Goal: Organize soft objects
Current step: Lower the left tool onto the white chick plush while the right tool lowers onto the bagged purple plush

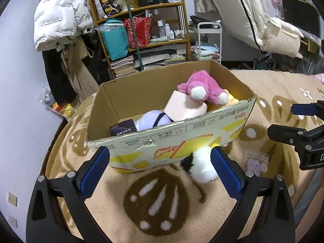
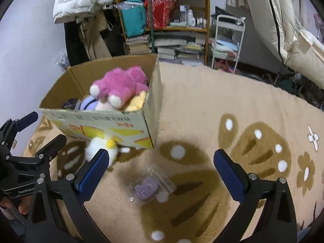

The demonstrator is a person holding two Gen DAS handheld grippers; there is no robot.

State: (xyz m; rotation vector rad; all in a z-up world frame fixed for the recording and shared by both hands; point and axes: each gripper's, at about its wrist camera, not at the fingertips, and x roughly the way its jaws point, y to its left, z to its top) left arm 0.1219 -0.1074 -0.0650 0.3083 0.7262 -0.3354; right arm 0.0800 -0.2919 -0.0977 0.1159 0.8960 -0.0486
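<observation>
Already the cardboard box [image 1: 168,135] holds most of the soft things: a pink plush [image 1: 202,87] lies on top toward the 1 o'clock corner, over a pale pink block [image 1: 184,107], a lilac plush [image 1: 151,119] and something yellow [image 2: 137,102]. Two things are left out on the patterned blanket [image 2: 202,105]. A white plush with a yellow tip [image 1: 202,166] lies against the foot of the box's printed front wall, and a clear bag with a small purple bear [image 2: 149,186] lies on the blanket near it.

The step in hand looks like the pick-up of these leftovers. The left gripper [image 1: 160,166] hangs low in front of the box, its blue pads spread wide and empty; the white plush sits just inside the right pad, at about 2 o'clock in the left wrist view. The next move probably calls for a short shift toward the plush so it centres between the pads, then a soft squeeze and a lift over the box rim.

The right gripper [image 2: 160,168] is likewise spread and empty, tilted down at the blanket, with the bagged bear between its pads at 6 o'clock. It seems set to drop onto the bag; the slippery film may need a pinch low on the bear itself.
</observation>
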